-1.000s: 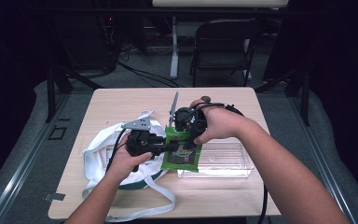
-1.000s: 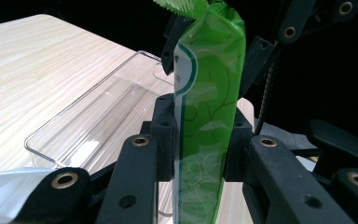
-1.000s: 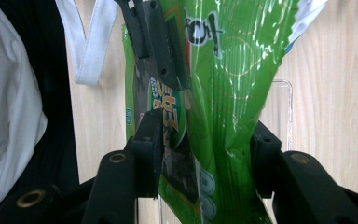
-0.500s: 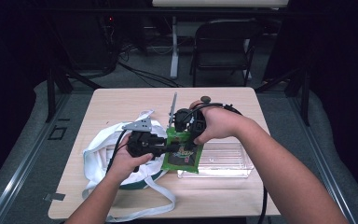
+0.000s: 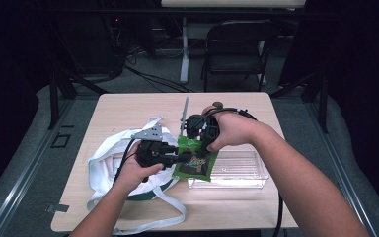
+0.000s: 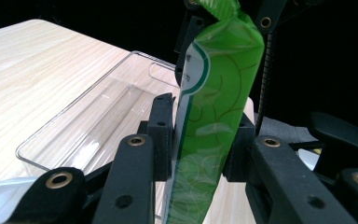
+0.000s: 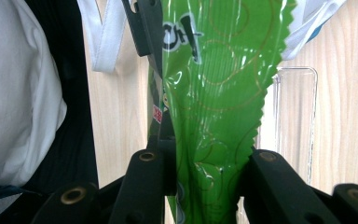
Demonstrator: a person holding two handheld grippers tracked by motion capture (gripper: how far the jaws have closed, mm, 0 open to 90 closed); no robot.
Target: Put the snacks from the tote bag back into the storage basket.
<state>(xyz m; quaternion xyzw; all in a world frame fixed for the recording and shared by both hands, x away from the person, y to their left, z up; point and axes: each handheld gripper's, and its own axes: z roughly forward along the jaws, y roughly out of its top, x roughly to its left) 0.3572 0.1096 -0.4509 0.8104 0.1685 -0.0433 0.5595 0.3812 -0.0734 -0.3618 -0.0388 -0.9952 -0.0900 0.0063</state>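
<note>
Both grippers clamping green snack packet [image 5: 193, 159] in mid-air between white tote bag [image 5: 103, 163] and clear plastic bin [image 5: 237, 170]: left gripper [image 6: 198, 154] pinching side, right gripper [image 7: 205, 175] gripping serrated top seal, likely sharing hold for handover toward bin; packet glossy, swirl-patterned, puffed, hanging upright

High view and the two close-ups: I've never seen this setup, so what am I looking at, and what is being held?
A person sits at a wooden table with a hand-held two-jaw tool in each hand. One picture comes from a fixed camera above; the other two from cameras riding on each tool, looking along its black jaws. The left gripper and the right gripper both clamp a green snack packet, held up between them. On the table lie a white cloth bag and a clear plastic bin.
</note>
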